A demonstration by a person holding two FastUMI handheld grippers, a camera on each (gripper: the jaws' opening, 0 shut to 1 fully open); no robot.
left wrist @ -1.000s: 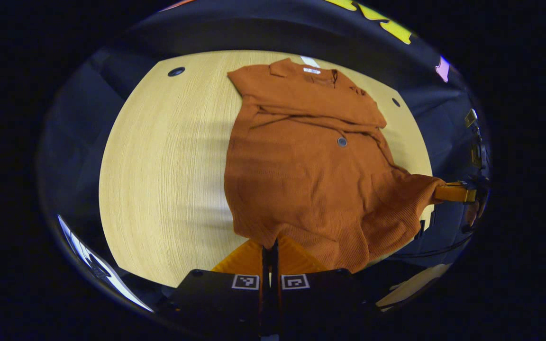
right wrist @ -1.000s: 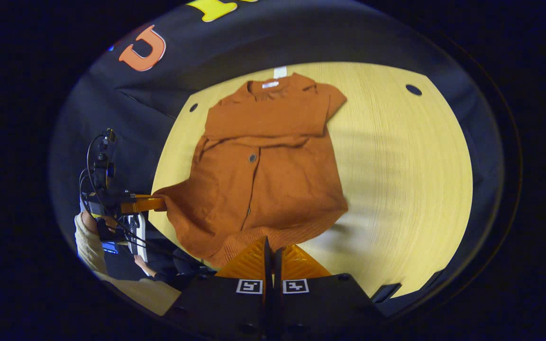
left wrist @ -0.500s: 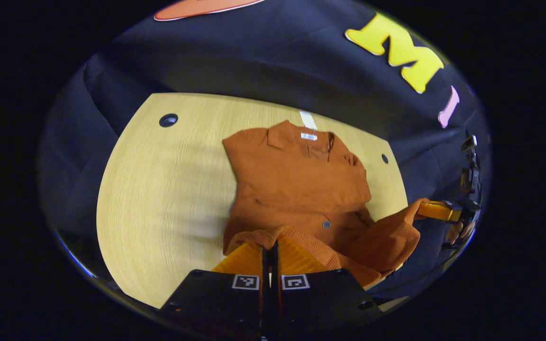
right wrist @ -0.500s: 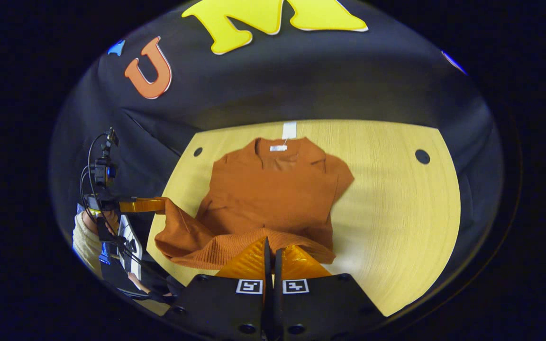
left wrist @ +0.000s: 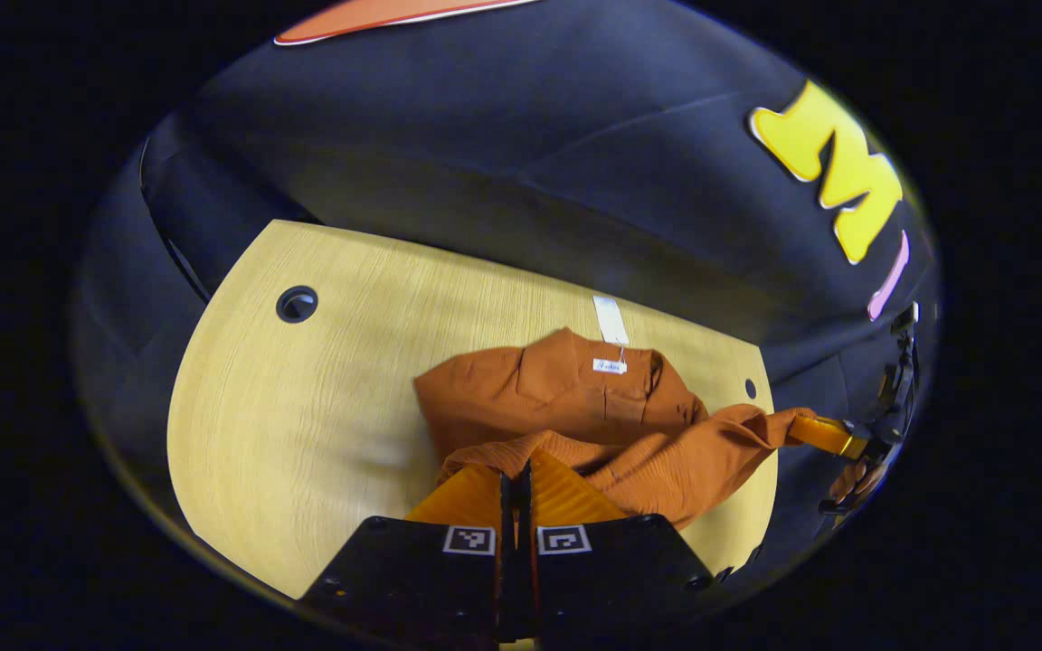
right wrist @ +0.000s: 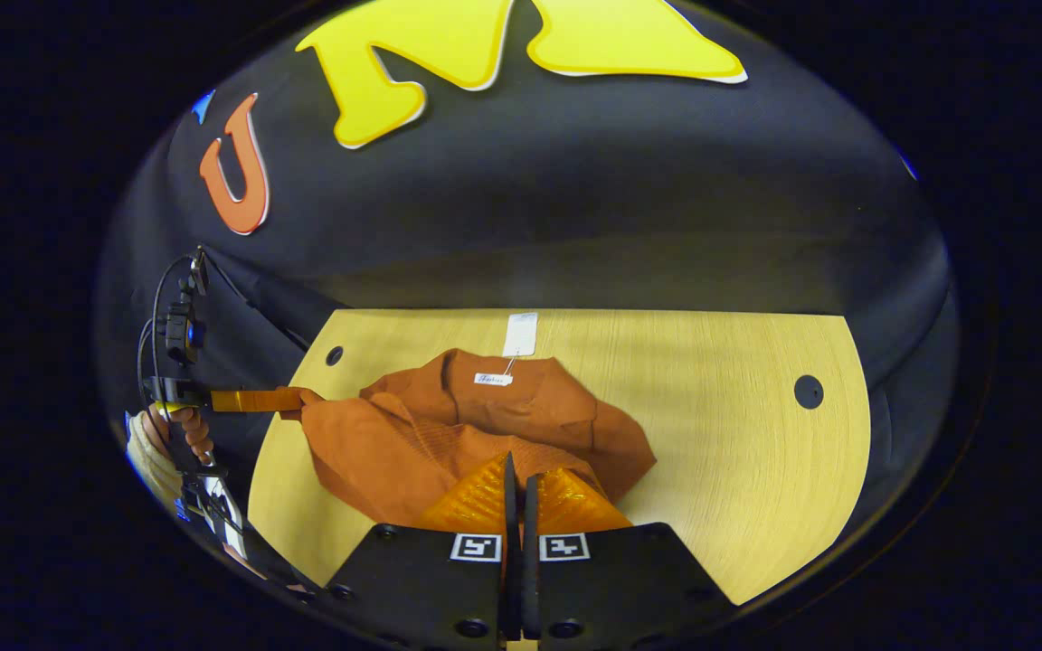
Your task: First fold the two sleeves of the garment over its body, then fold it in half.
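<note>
1. Left gripper (left wrist: 516, 470) is pinching the hem of the rust-orange garment (left wrist: 575, 407), its orange fingers pressed together on the ribbed edge.
2. Right gripper (right wrist: 516, 466) is likewise clamping the hem at the other corner, fingers closed on the cloth.
3. Between them the hem is hanging lifted over the garment's body, sagging into soft folds.
4. Collar, white label and a hang tag (right wrist: 520, 334) are lying toward the far edge of the light wooden table (right wrist: 738, 452).
</note>
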